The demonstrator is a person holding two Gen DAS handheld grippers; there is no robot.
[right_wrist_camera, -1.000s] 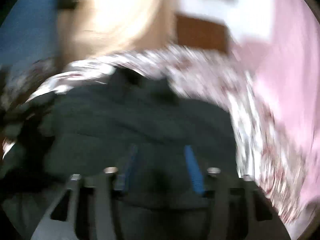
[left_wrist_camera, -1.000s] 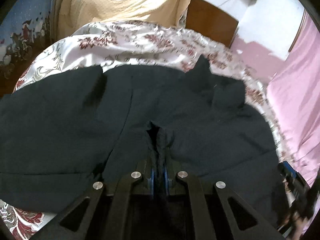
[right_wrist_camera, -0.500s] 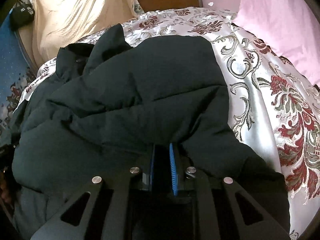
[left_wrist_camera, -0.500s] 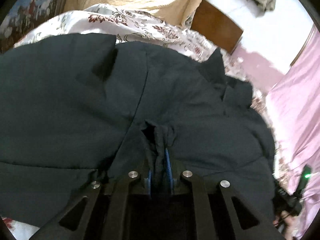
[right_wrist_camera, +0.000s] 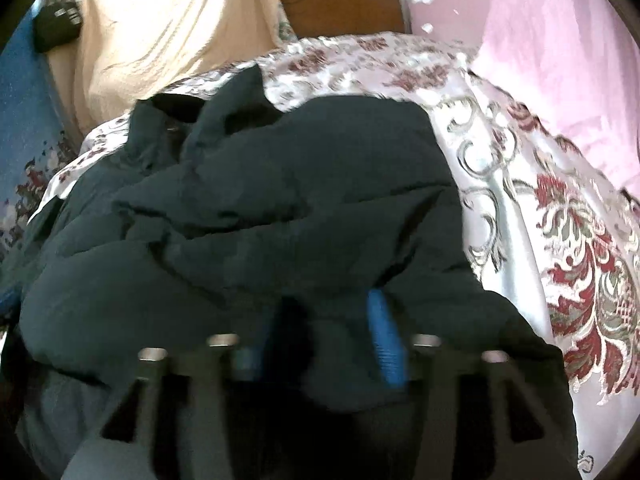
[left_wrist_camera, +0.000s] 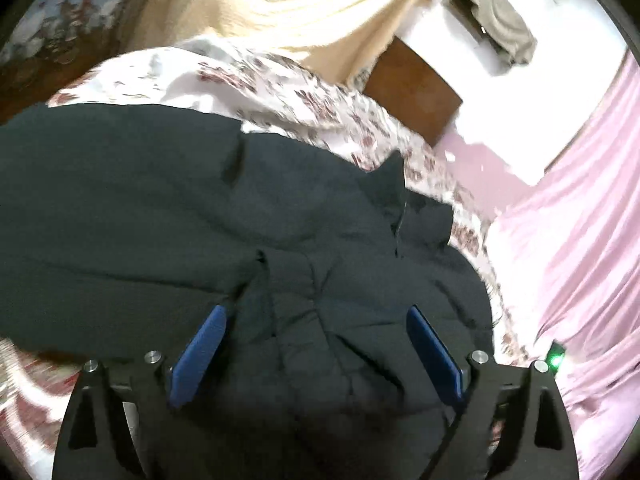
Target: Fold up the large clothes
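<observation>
Evidently a release. Left wrist view: left gripper [left_wrist_camera: 316, 344] jaws opening, blue pads [left_wrist_camera: 200, 354] wide apart and clear of the cloth; a bunched ridge of the dark padded jacket [left_wrist_camera: 168, 216] lies between them, pinched by nothing. Jacket spreads across the floral bedspread [left_wrist_camera: 256, 80], probably laid there for a flat folding surface.

Right wrist view: blurred. Right gripper [right_wrist_camera: 320, 344] jaws also opening, jacket [right_wrist_camera: 304, 184] fabric between them, seemingly let go. Jacket folded over itself, bedspread [right_wrist_camera: 520, 208] bare alongside, pink sheet [right_wrist_camera: 560, 52] beyond.
</observation>
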